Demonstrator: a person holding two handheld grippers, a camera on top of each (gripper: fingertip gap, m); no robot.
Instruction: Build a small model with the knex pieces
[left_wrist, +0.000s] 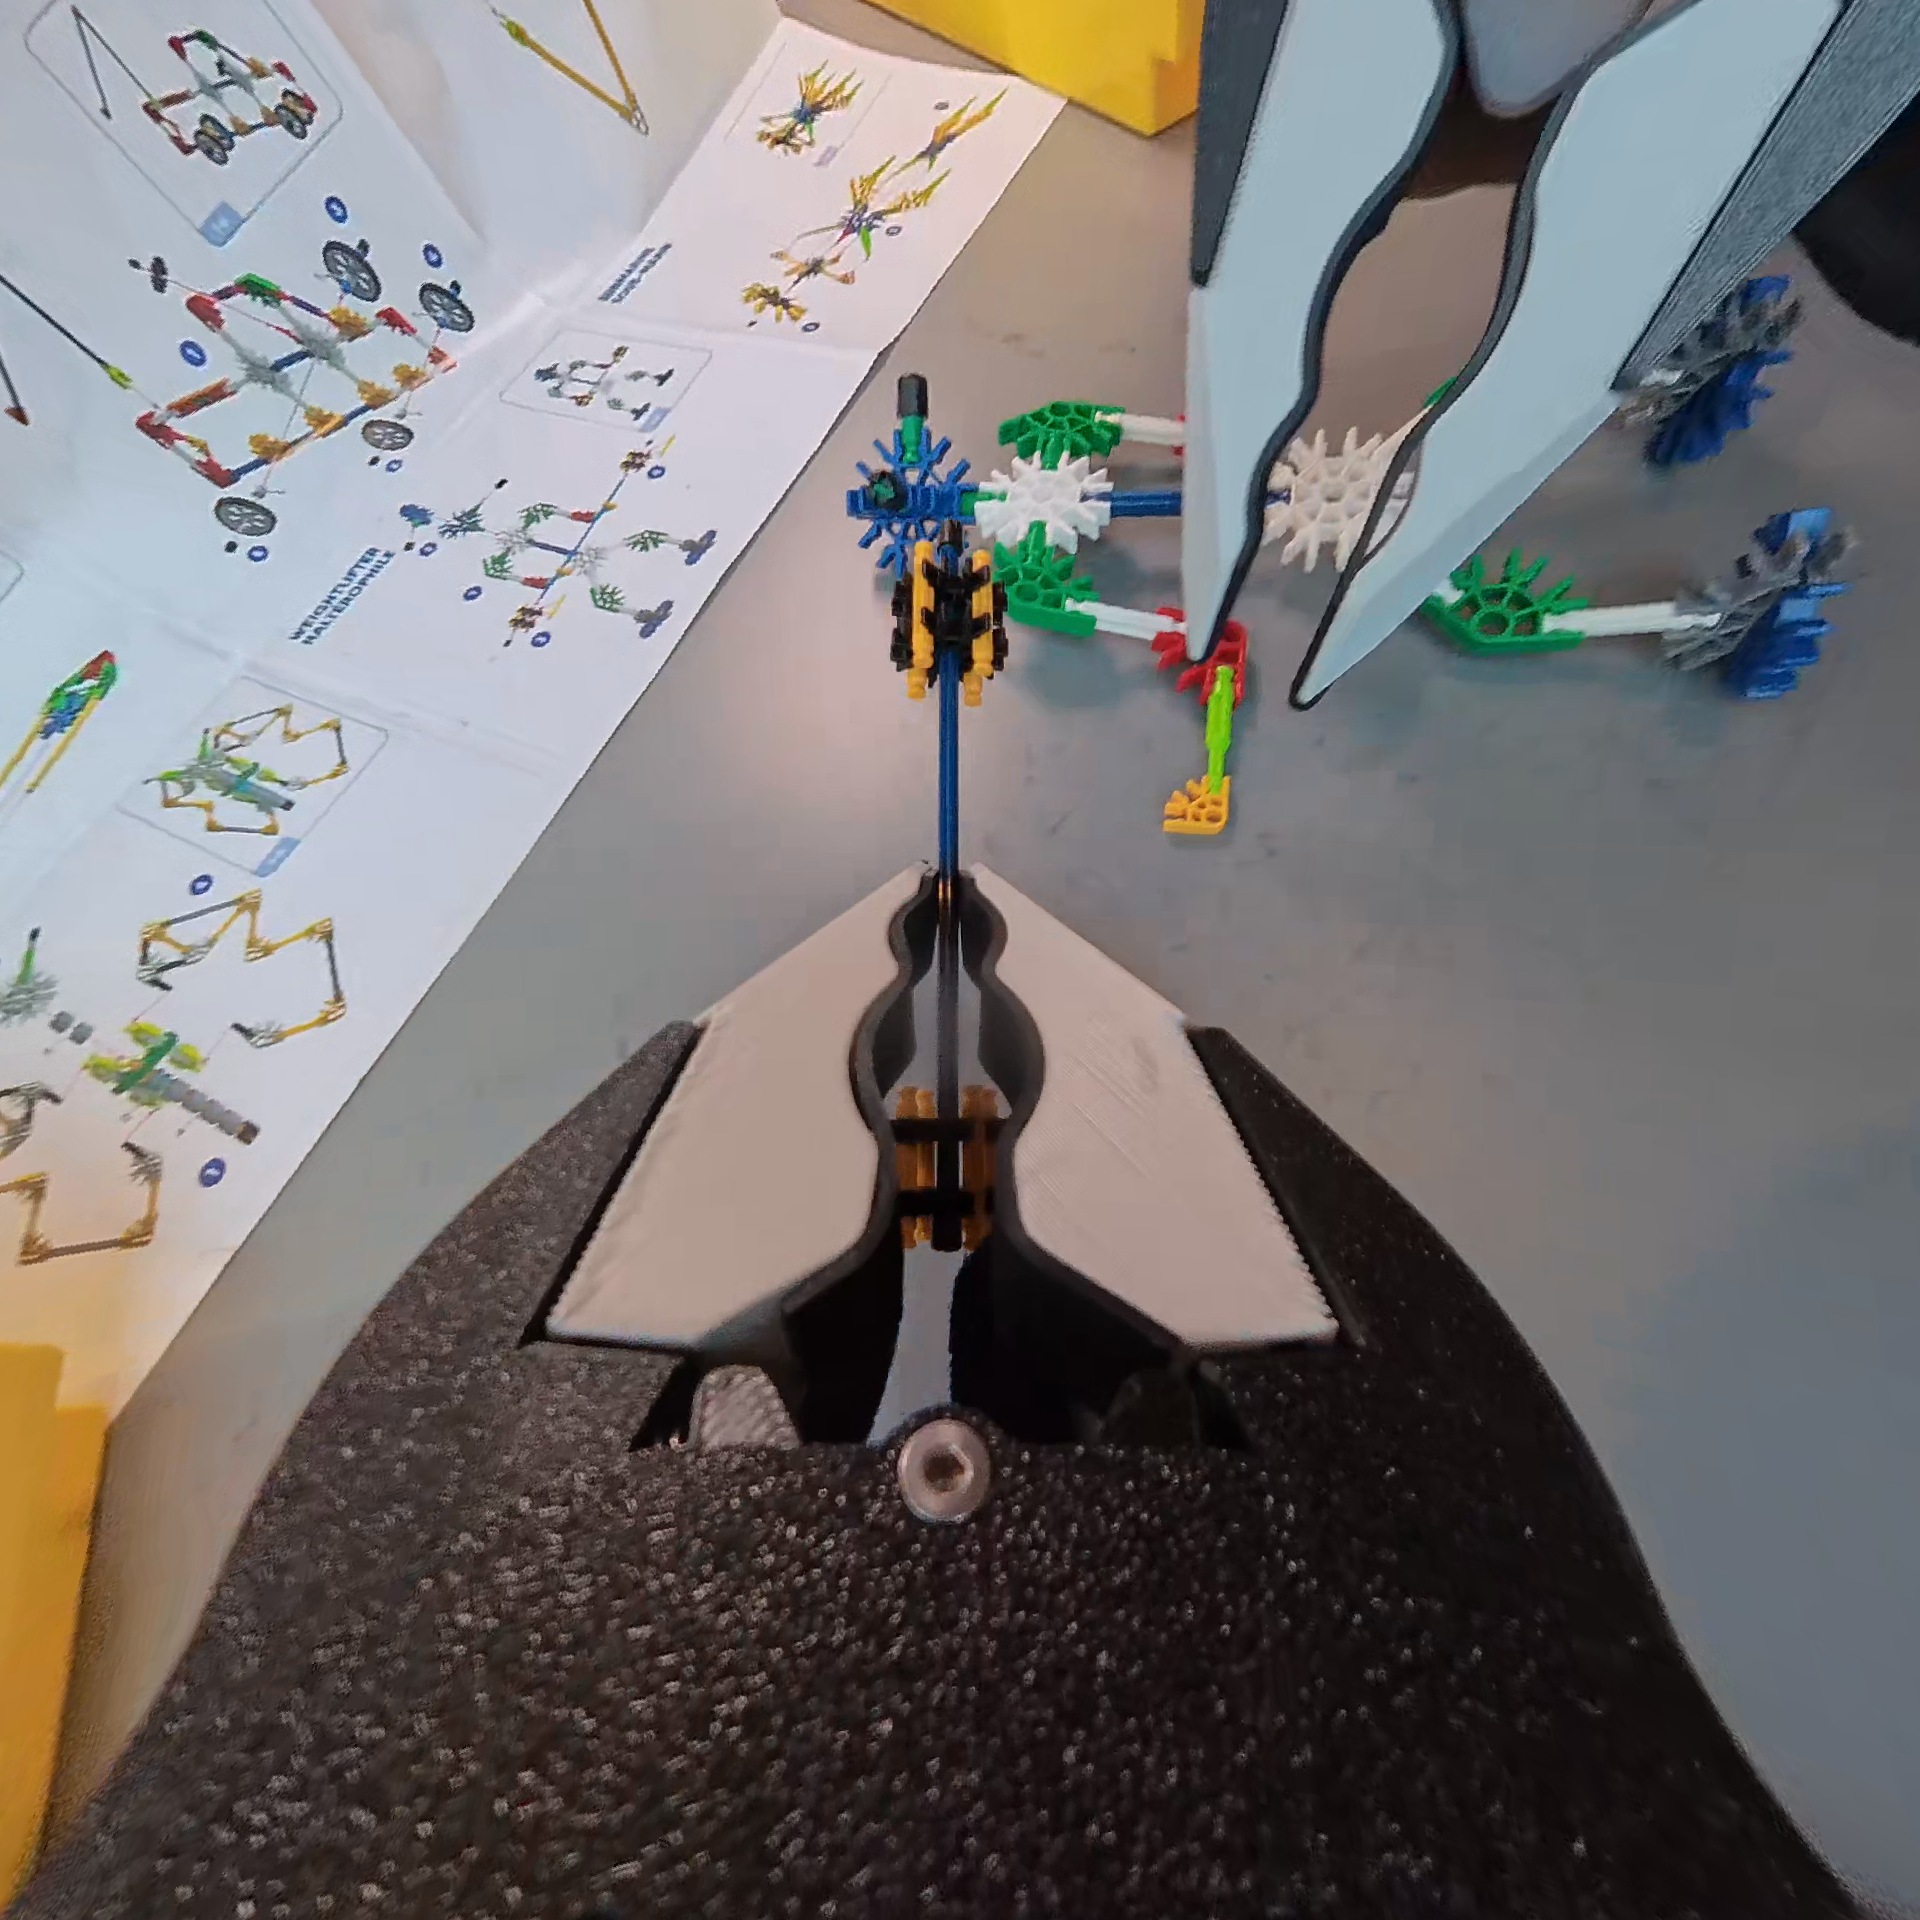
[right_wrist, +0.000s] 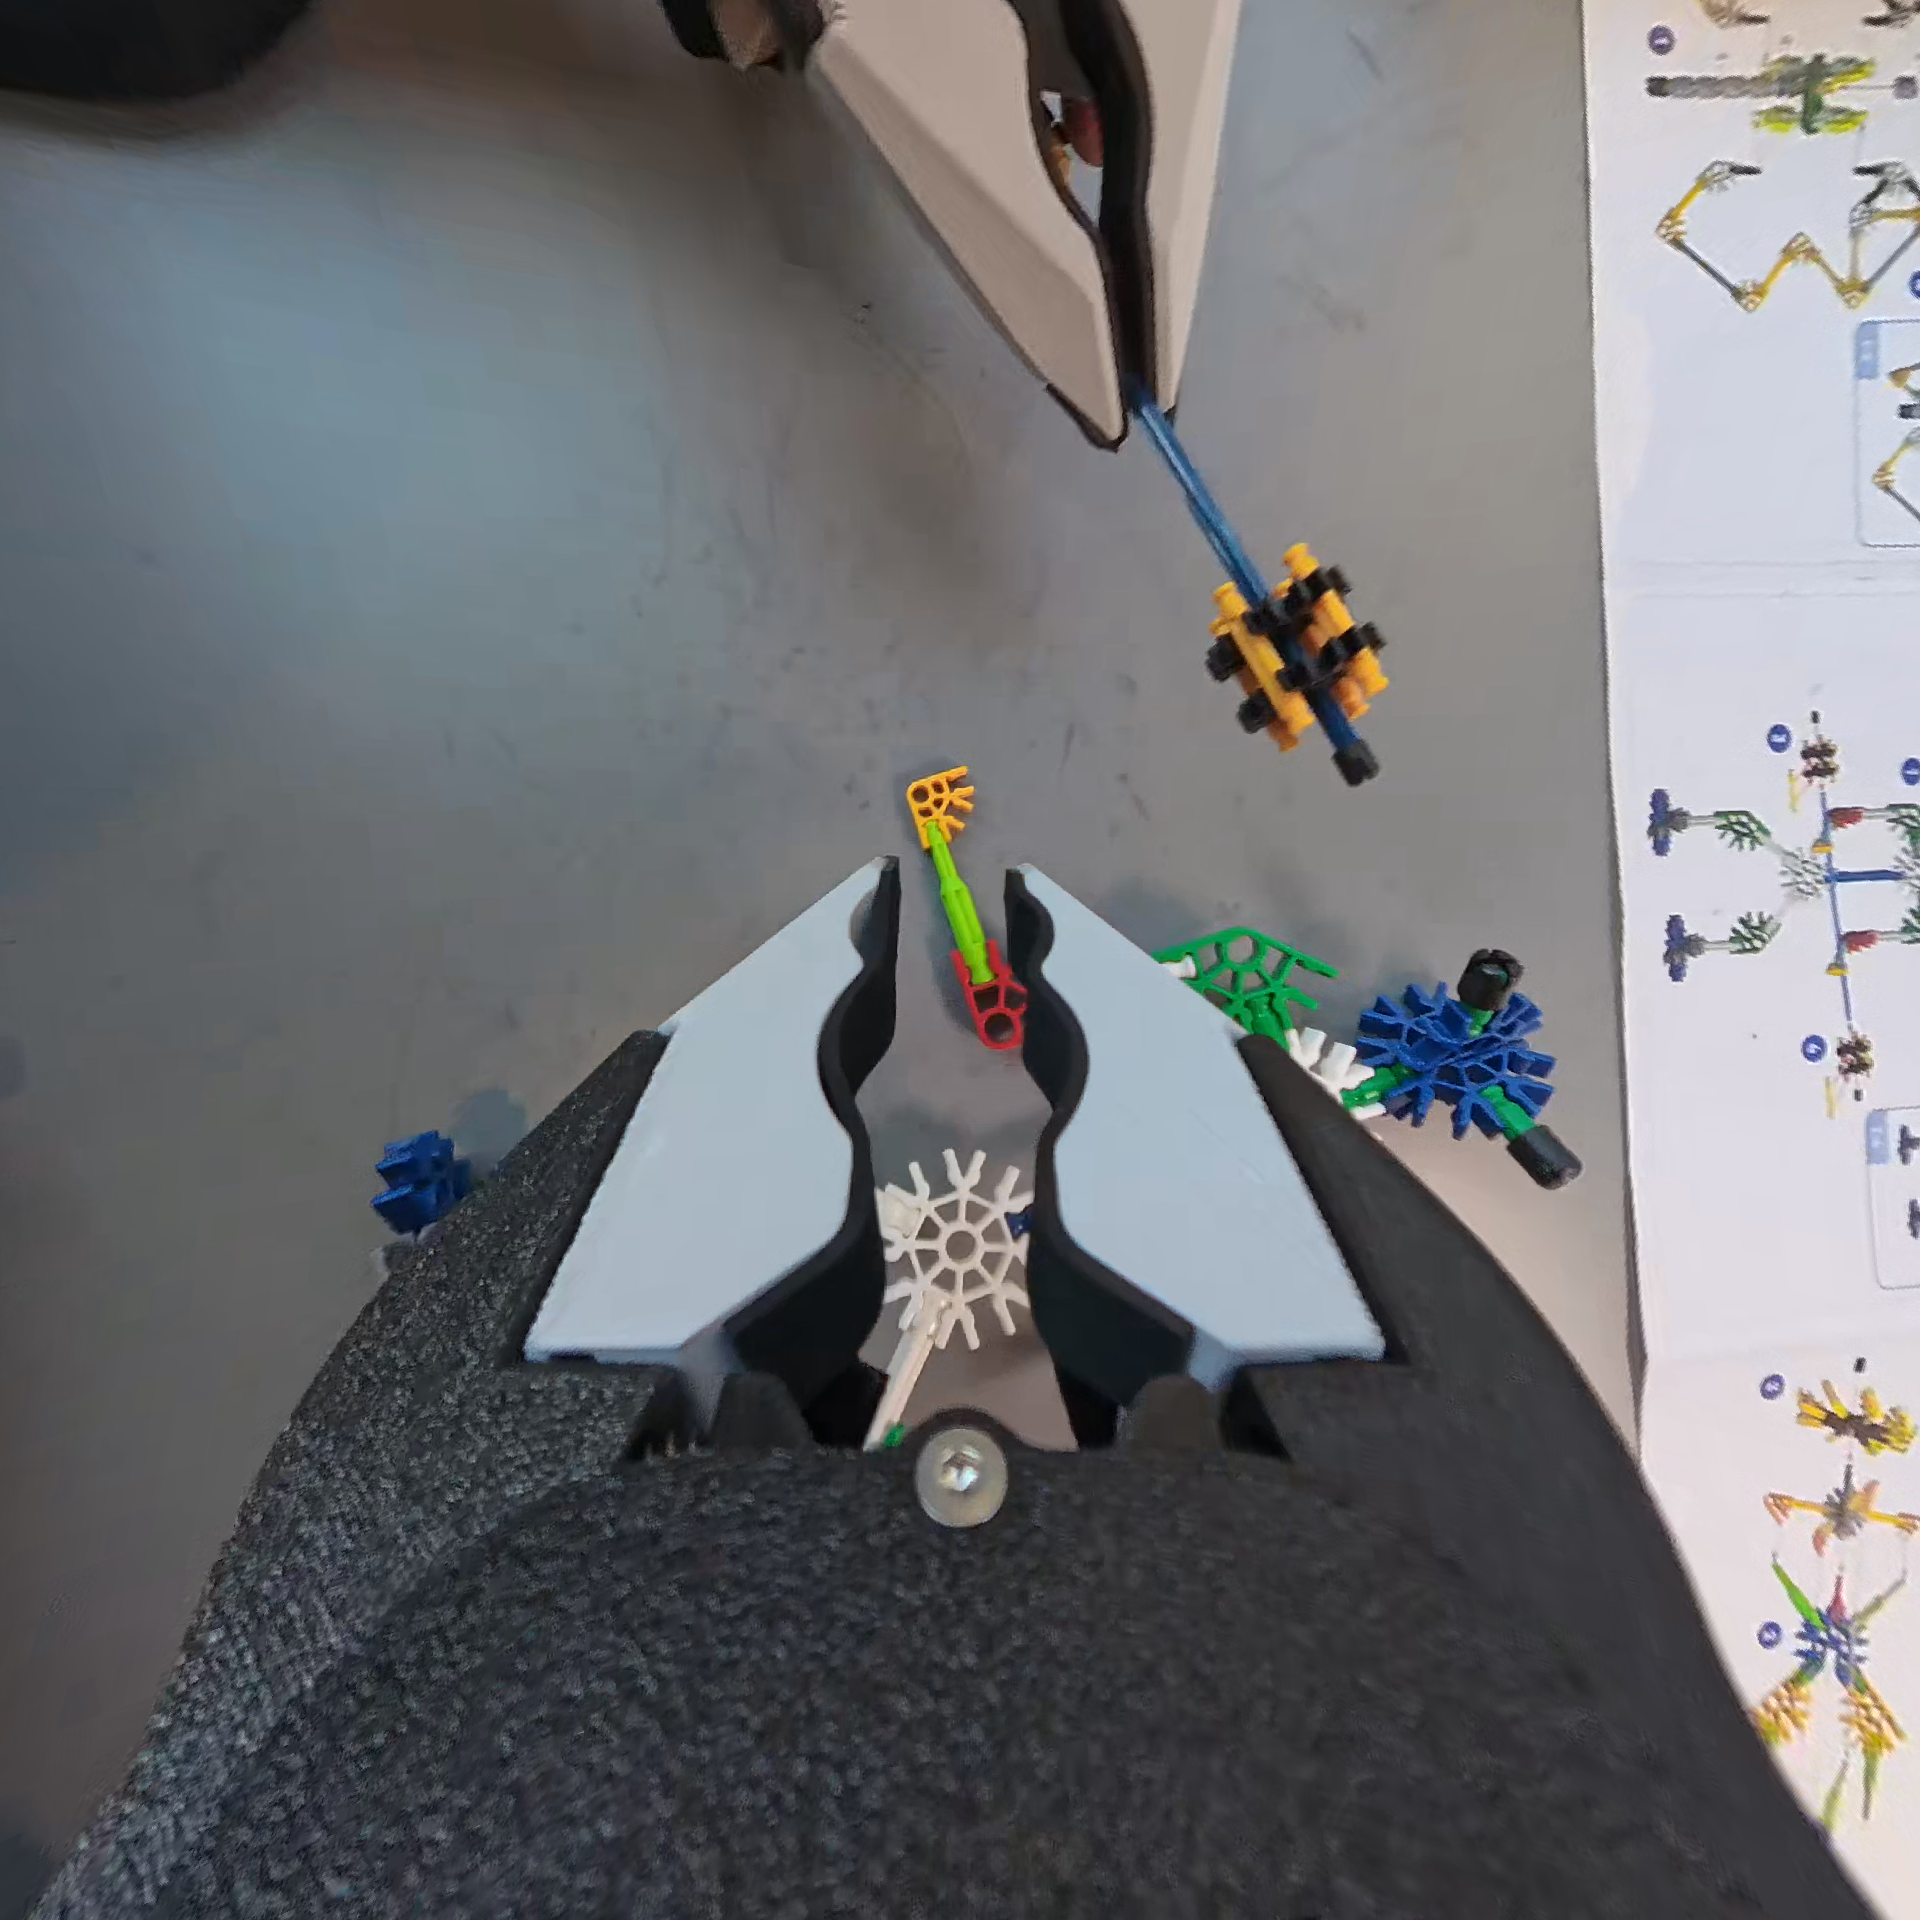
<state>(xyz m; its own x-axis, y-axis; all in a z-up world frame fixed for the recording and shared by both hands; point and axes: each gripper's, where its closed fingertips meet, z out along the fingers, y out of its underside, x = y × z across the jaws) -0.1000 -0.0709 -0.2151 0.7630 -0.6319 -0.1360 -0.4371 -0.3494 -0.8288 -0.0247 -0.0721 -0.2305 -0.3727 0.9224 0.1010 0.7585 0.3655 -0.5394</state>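
My left gripper (left_wrist: 948, 878) is shut on a blue rod (left_wrist: 948, 779) that carries a yellow-and-black cluster (left_wrist: 948, 623) at its far end and another between my jaws. It holds the rod above the grey table, its end near a blue snowflake connector (left_wrist: 906, 499). That connector belongs to a toy figure of green connectors and white rods lying on the table. My right gripper (right_wrist: 951, 868) is closed on the figure's white snowflake connector (right_wrist: 961, 1247). A red connector with a lime rod and yellow connector (right_wrist: 966, 914) lies between its tips. The left gripper (right_wrist: 1138, 410) and rod (right_wrist: 1195, 488) show above.
A white instruction sheet (left_wrist: 416, 520) with coloured diagrams lies along the table's left and shows at the right in the right wrist view (right_wrist: 1766, 935). A yellow box (left_wrist: 1039, 52) stands at the far edge. Another yellow object (left_wrist: 42, 1558) is at the near left. The grippers' ends are close to 8 cm from one another. My left gripper's tips are some 20 cm from the yellow object (left_wrist: 42, 1558).
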